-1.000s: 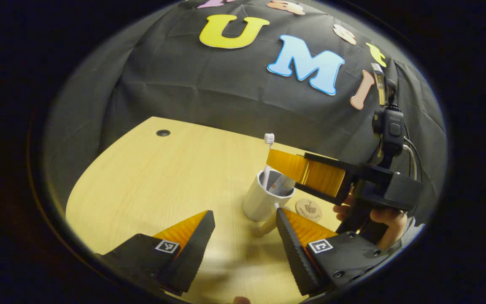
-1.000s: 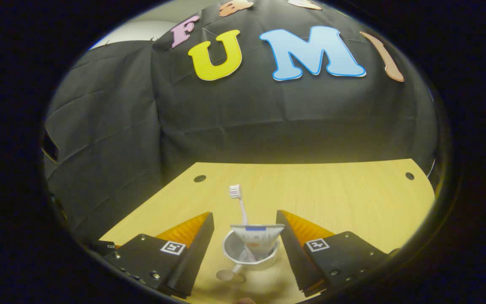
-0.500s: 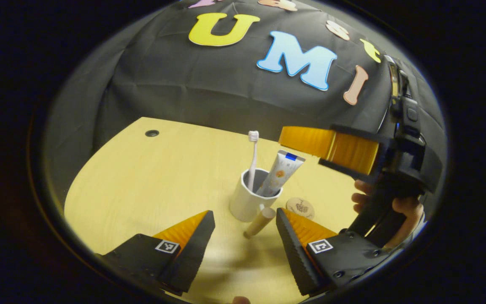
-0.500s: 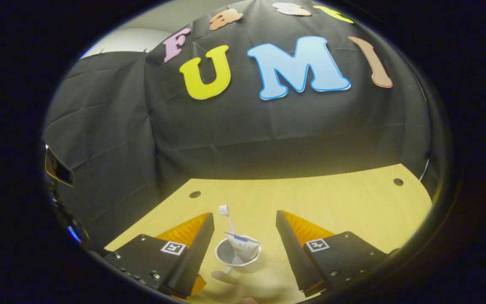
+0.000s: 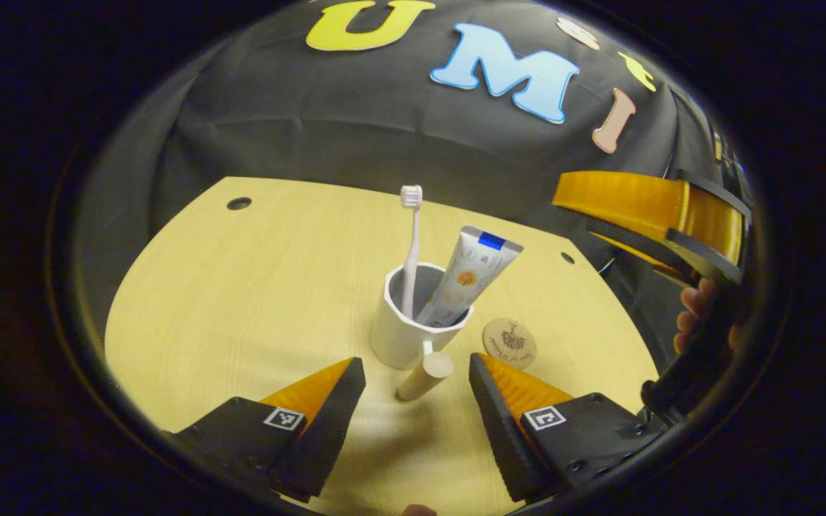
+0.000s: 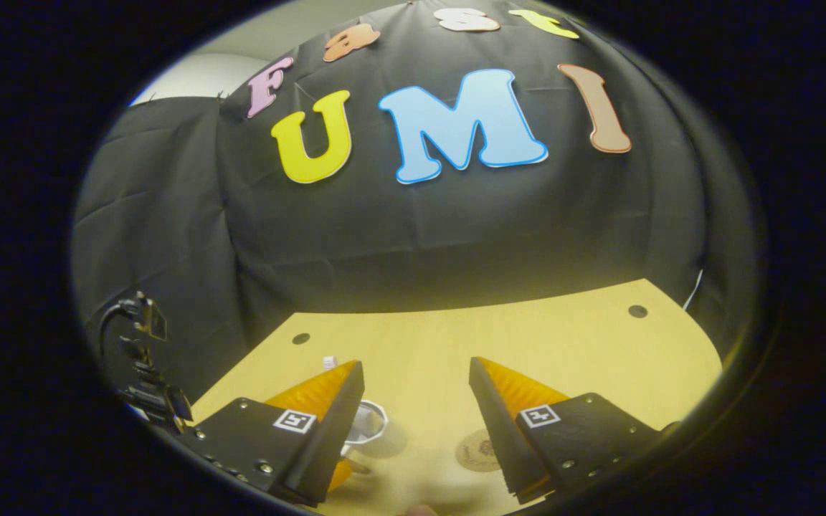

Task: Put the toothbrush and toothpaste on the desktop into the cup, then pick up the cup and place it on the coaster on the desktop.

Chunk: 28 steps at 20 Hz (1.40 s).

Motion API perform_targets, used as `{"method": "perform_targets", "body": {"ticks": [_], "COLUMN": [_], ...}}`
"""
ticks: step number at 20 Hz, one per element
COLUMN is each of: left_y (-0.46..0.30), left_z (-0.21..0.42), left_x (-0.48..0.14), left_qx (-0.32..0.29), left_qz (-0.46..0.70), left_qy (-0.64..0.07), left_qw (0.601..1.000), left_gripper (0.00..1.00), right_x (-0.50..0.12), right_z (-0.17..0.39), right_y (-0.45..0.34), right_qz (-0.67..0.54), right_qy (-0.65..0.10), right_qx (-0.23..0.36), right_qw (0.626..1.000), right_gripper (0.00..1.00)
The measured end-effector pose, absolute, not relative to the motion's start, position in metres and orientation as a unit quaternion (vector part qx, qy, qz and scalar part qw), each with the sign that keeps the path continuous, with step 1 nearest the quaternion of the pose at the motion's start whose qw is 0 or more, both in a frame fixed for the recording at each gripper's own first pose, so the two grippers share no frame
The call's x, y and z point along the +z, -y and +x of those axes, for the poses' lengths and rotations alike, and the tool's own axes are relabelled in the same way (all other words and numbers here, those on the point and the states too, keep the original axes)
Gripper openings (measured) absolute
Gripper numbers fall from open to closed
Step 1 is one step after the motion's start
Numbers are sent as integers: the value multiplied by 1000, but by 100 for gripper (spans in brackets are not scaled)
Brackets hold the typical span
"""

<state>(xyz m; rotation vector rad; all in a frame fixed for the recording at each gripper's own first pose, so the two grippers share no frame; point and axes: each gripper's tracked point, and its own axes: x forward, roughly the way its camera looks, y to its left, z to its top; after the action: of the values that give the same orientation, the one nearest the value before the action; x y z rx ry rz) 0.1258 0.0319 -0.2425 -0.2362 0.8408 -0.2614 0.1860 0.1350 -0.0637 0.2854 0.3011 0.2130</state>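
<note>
I see the pale wood-grain bench (image 5: 241,301) with the white cup (image 5: 402,337) upright, toothbrush (image 5: 410,244) and tube (image 5: 464,276) inside, beside the round coaster (image 5: 510,343). My left tongs (image 5: 416,380) and right tongs (image 6: 416,401) both gape, gripping nothing.

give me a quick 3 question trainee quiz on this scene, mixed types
1. True or false: the toothbrush and the toothpaste both stand in the cup.
2. Multiple choice: the coaster is A) under the cup, B) bare on the desktop beside the cup, C) held in a gripper.
3. Fill in: the left gripper has its jaws ____, with the cup's wooden handle lying between its fingers, untouched.

Key: 1 true; 2 B; 3 open
</note>
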Motion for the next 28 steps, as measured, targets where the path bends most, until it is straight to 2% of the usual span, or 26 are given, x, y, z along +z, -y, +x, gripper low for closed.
{"method": "perform_targets", "body": {"ticks": [15, 19, 20, 23, 24, 25, 28], "left_y": [-19, -19, -19, -20, -20, -19, -21], "left_z": [148, 150, 150, 147, 145, 143, 141], "left_x": [-299, -306, -308, -313, -314, -316, -315], "left_qx": [-103, -100, -97, -89, -86, -80, -74], "left_qz": [-53, -35, -33, -33, -38, -41, -29], "left_qy": [-517, -527, -529, -536, -541, -545, -542], "left_qw": [848, 843, 842, 839, 836, 833, 837], "left_gripper": [94, 80, 79, 66, 71, 59, 43], "right_x": [-99, -107, -109, -112, -113, -113, -117], "right_z": [175, 179, 179, 180, 180, 181, 180], "right_y": [-70, -61, -60, -57, -56, -56, -53], "right_qz": [84, 87, 87, 85, 84, 83, 81], "right_qy": [-180, -189, -192, -196, -197, -199, -203], "right_qx": [67, 63, 63, 64, 65, 66, 66], "right_qw": [978, 976, 976, 975, 975, 974, 974], "right_gripper": [88, 88, 88, 88, 88, 88, 88]}}
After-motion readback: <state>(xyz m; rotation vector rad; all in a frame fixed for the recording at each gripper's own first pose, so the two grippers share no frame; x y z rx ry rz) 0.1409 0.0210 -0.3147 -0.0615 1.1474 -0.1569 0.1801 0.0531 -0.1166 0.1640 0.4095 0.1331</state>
